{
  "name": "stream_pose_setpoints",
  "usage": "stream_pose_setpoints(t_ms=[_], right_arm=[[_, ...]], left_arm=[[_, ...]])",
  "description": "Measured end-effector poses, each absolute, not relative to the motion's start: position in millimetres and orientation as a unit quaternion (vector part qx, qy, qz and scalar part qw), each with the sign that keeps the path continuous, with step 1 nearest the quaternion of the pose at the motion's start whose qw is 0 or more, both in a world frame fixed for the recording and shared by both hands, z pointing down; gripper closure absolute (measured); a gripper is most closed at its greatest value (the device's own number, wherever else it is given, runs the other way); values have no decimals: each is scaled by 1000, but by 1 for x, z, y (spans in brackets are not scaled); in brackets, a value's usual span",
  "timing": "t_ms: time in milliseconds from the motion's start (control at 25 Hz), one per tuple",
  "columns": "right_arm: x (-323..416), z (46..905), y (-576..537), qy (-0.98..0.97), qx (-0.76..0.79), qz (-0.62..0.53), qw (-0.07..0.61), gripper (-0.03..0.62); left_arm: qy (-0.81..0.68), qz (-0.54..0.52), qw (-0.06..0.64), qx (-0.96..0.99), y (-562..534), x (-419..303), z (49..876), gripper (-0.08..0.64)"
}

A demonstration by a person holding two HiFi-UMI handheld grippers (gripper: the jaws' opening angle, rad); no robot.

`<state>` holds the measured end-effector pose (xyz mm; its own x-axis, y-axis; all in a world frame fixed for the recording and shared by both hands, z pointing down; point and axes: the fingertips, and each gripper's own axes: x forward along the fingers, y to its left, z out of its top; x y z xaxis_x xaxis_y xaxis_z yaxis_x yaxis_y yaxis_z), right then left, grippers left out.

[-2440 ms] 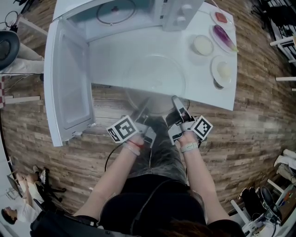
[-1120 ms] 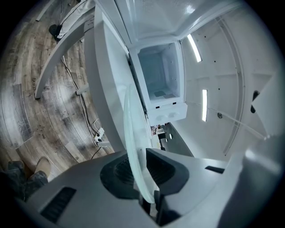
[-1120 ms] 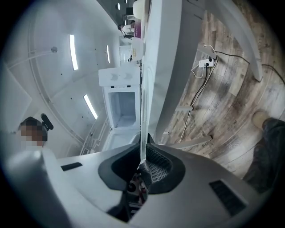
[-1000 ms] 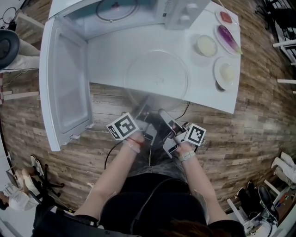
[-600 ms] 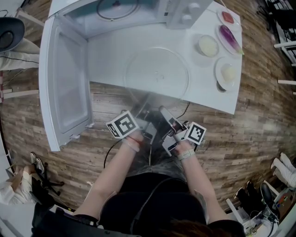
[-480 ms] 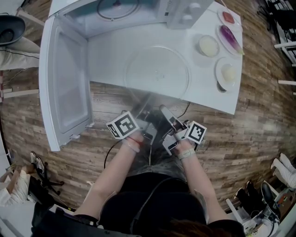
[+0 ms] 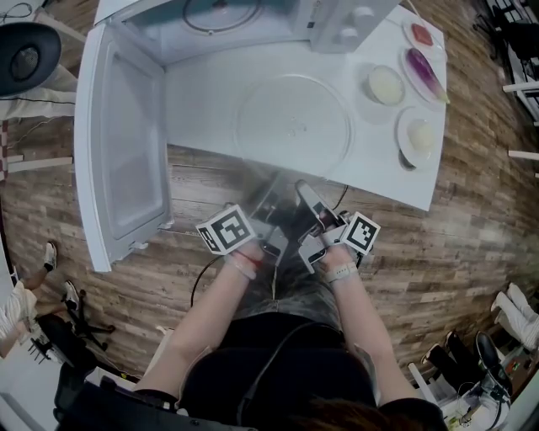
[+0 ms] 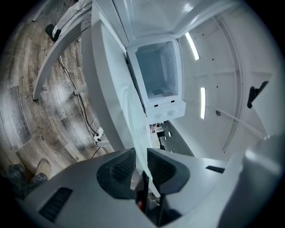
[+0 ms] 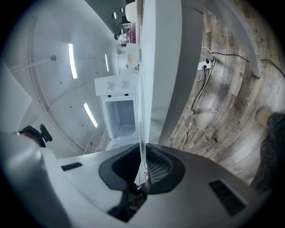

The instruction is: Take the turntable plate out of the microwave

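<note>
The right hand-held gripper (image 7: 303, 192) has slid along the rim from about 4 o'clock toward 6 o'clock, so it now sits just beside my left hand-held gripper (image 7: 263, 207). The turntable plate (image 7: 292, 126) stays where it was, out of the microwave (image 7: 253, 21) and over the white counter (image 7: 202, 109). I judge the removal nearly finished, with only the letting go left.

The left hand-held gripper's view shows its pads closed on the glass rim (image 8: 133, 116). In the right one's view the jaws stand only a little apart, clamped on the thin edge (image 9: 141, 111).

The plate is round, so it has no long axis. It lies flat, face up, its 6 o'clock rim overhanging the counter edge toward me. The microwave is at its 12 o'clock, the open door (image 7: 126, 143) at 9 o'clock and the small dishes (image 7: 419, 135) at 3 o'clock.
</note>
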<state>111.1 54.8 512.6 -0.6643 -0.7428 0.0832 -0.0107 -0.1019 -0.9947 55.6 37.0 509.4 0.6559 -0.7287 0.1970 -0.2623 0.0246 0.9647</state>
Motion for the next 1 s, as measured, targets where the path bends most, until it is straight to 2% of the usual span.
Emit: stream_pose_setpoints(t_ms=[560,1000], right_arm=[[114,514,39,604,-321,-671,287,541],[115,512,39,589,-322,-673,310,540]], left_arm=[[-357,-199,622,667,40,51,509,491],[-338,-241,659,627,40,55,510,515]])
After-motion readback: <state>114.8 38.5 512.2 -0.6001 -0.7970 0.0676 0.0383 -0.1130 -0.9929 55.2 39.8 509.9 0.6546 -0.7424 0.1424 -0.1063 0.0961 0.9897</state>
